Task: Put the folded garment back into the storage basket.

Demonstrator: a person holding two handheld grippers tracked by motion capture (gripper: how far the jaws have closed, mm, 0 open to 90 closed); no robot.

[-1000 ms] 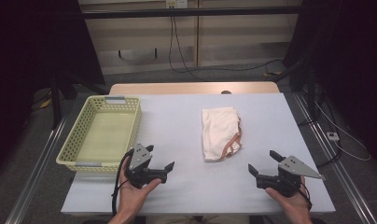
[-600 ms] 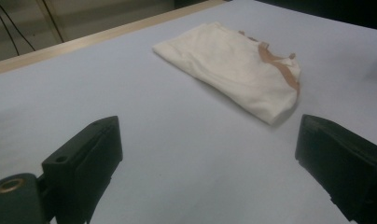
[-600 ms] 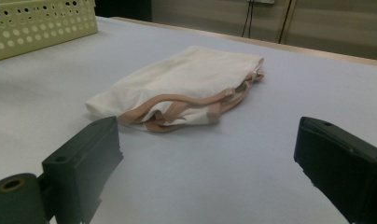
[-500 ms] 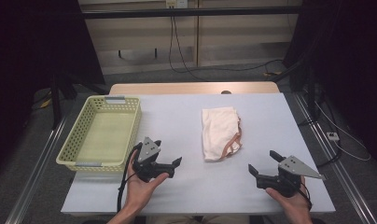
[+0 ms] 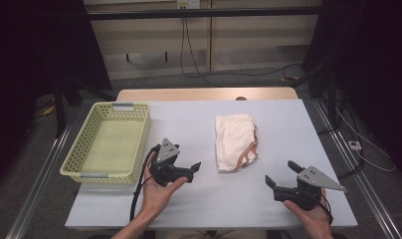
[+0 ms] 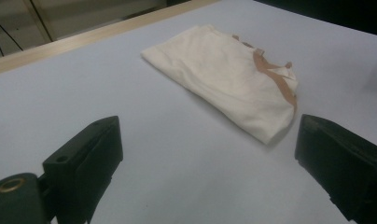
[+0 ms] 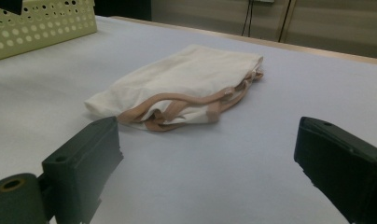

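Held left gripper [image 5: 188, 168] and right gripper [image 5: 282, 174] near folded cloth [image 5: 234, 142], jaws spread wide (nothing pinched); basket [image 5: 79, 149] at far left.

We hold two black grippers: the left gripper [image 5: 188, 168] trailing a black cable, the right gripper [image 5: 281, 174] topped by a grey three-cornered plate.

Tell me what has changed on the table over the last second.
The left gripper has moved forward and turned right toward the folded cream garment, its fingers open and holding nothing. The right gripper stayed near the table's front edge, open and empty. The garment and the yellow basket have not moved.
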